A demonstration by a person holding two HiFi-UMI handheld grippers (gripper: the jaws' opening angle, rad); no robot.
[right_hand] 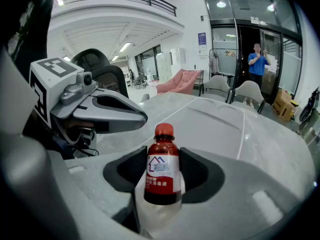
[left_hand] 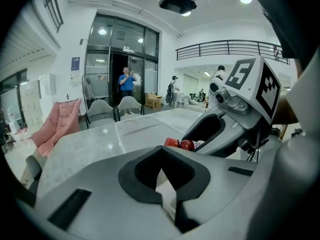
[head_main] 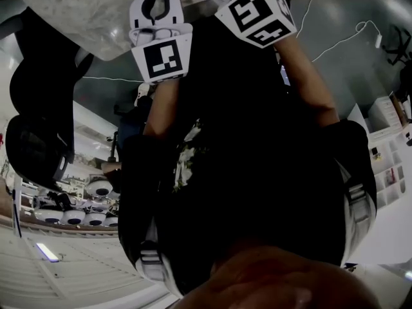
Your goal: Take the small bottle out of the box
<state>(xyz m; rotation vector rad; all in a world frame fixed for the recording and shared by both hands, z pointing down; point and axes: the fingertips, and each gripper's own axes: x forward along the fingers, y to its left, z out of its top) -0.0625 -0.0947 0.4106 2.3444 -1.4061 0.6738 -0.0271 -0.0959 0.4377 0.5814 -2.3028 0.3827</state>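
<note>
Brown small bottle (right_hand: 162, 159), red-capped, white-labelled, likely light, rigid, slick, clamped upright at its label by the right gripper (right_hand: 162, 173); left gripper (left_hand: 166, 184), at ten o'clock, closed empty.

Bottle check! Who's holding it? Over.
Right gripper shut on small bottle, upright. Left gripper shut, empty. Nothing seen in the way.

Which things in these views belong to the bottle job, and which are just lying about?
Job:
bottle, held upright in the right gripper
left gripper, shut and empty

Just about:
table
grey chairs
pink chair
person in blue
</note>
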